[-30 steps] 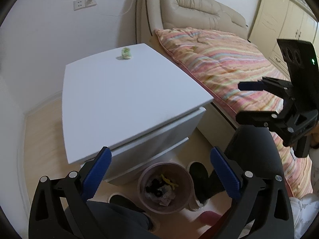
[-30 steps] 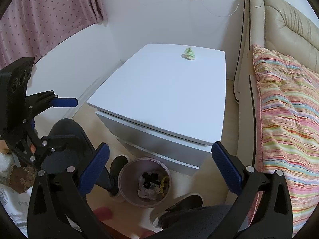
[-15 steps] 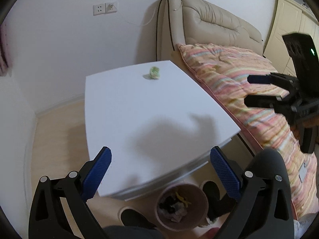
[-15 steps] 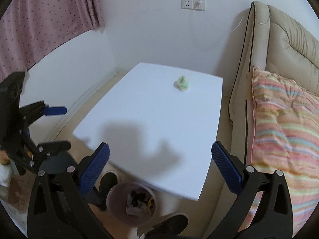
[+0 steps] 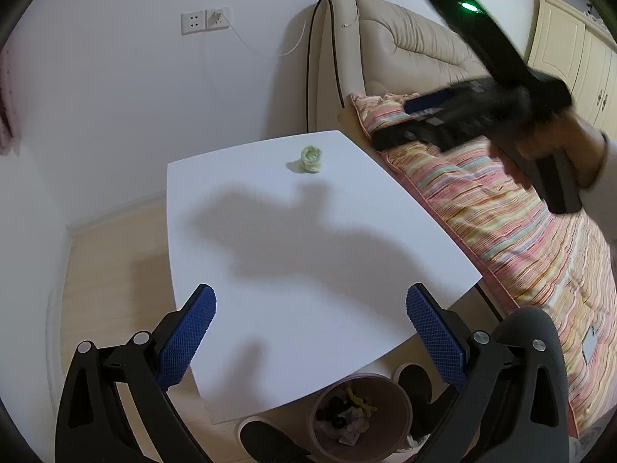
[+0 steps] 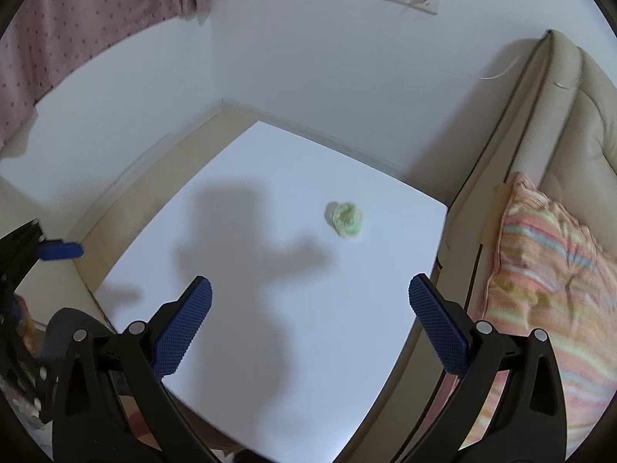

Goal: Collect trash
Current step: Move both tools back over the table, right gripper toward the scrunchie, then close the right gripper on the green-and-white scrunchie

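A crumpled green-and-white wad of trash (image 5: 309, 159) (image 6: 345, 219) lies near the far edge of the white bedside cabinet top (image 5: 293, 270) (image 6: 308, 289). My left gripper (image 5: 310, 333) hovers open over the cabinet's near edge with nothing between its blue pads. My right gripper (image 6: 308, 324) is open too, above the cabinet and well short of the wad. In the left wrist view the right gripper (image 5: 401, 123) appears blurred at upper right, held by a hand (image 5: 547, 146). A pink bin (image 5: 360, 414) with several scraps stands on the floor below the cabinet's front.
A beige padded headboard (image 5: 405, 50) and a striped quilt (image 5: 520, 239) (image 6: 547, 270) border the cabinet's right side. Wall sockets (image 5: 204, 21) with a white cable are behind. Dark shoes (image 5: 270, 440) flank the bin. A pink curtain (image 6: 77, 19) hangs at left.
Both grippers have risen and moved forward over the cabinet top, so the wad looks nearer. The right gripper has swung up and toward the wad; the bin has slipped mostly under the cabinet's edge.
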A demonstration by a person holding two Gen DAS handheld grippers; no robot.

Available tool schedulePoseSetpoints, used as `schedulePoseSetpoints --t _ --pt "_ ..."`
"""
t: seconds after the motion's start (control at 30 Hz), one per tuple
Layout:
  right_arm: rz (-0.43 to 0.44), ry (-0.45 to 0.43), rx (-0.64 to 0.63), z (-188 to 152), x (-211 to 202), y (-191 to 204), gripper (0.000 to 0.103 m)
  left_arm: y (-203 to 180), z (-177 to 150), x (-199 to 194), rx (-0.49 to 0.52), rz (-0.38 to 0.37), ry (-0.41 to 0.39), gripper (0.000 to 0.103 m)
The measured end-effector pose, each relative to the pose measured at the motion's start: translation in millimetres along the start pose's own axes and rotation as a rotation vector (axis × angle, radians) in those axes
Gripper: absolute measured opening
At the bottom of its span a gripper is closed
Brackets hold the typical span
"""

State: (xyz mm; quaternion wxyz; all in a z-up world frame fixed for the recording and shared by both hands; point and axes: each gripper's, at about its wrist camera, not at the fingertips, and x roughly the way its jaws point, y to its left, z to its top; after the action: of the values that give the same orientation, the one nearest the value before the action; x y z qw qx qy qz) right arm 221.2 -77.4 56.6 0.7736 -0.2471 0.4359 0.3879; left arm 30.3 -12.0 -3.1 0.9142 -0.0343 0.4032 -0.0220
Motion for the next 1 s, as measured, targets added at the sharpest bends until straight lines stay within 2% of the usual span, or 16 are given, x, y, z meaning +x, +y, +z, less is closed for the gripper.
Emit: schedulePoseSetpoints --t 0.23,0.53,0.57,0.63,0.7,0.9,1.0 --pt "0.004 0.113 -0.033 44 57 -13 0.100 9 1 14 -0.009 -0.007 0.019 0.095" --pt "0.039 0.306 -0.010 66 136 -30 0.099 21 -2 28 -0.035 -0.007 0.043 0.095" --pt "0.038 0.315 -0.009 66 141 -31 0.096 22 -2 30 -0.038 -0.007 0.047 0.095" --pt "0.040 0.339 -0.007 69 152 -33 0.077 23 -4 34 -0.041 -0.007 0.054 0.095" --pt "0.036 0.355 -0.009 69 159 -34 0.076 25 -5 36 -0.047 -0.007 0.060 0.095" --pt "0.030 0.374 -0.010 69 170 -39 0.055 30 -5 40 -0.058 -0.011 0.062 0.095" --pt "0.030 0.377 -0.007 66 171 -41 0.050 29 -5 41 -0.059 -0.016 0.063 0.095"
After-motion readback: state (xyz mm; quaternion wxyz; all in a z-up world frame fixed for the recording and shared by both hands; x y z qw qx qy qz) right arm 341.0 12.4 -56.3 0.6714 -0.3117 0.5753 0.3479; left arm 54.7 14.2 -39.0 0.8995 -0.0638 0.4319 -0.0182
